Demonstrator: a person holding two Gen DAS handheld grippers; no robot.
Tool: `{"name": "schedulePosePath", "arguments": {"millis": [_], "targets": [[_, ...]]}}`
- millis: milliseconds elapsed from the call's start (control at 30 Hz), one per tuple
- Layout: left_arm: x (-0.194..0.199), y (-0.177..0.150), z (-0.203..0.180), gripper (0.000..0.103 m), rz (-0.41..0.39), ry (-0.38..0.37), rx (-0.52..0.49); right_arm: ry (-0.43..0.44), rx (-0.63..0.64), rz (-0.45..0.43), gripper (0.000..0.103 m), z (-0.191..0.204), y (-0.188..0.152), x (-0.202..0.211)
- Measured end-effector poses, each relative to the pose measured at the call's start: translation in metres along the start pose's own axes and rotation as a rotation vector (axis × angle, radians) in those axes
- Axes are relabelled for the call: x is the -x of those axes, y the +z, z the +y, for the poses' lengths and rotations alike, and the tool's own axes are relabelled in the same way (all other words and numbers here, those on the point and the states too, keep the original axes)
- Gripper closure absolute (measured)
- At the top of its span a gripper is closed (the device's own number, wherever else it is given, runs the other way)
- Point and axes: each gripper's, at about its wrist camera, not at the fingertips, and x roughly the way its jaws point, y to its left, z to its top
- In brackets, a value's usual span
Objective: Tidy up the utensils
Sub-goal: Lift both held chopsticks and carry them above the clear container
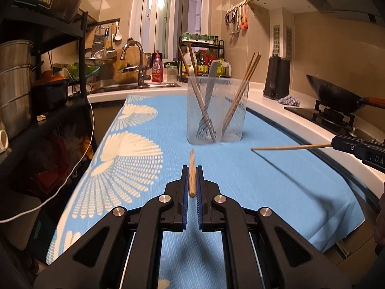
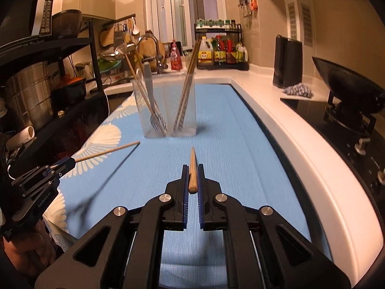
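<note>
Left gripper [image 1: 192,168] clamped on one chopstick [image 1: 191,173], right gripper [image 2: 192,168] clamped on another chopstick [image 2: 193,173]; both sticks pointed forward, held clear above blue cloth [image 1: 240,168]. Both grippers tilted slightly downward toward clear holder [image 1: 216,110] standing farther along cloth, with chopsticks and fork already inside. Risks: thin stick pivoting in pads; tip striking rim, tipping light holder; two sticks colliding over one opening.

Two grippers, the left gripper [image 1: 192,177] and the right gripper [image 2: 192,177], each hold one chopstick [image 1: 191,168] [image 2: 193,168]. One clear holder [image 1: 216,110] contains one fork [image 1: 205,120] and several more chopsticks [image 1: 240,91], too bunched to count exactly.
</note>
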Motion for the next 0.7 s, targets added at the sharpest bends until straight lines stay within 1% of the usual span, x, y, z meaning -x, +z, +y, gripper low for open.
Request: {"name": "schedulePosePath", "arguments": {"millis": [433,700], "targets": [[0.004,0.050,-0.005,0.097,-0.047,-0.013,-0.017,0.029,0.026,-0.091,0.096,0.005,0.059,0.012],[0.009,0.094,-0.010,0.097,-0.088,-0.038,-0.036,0.057,0.033,-0.111,0.096,0.007,0.102,0.010]]}}
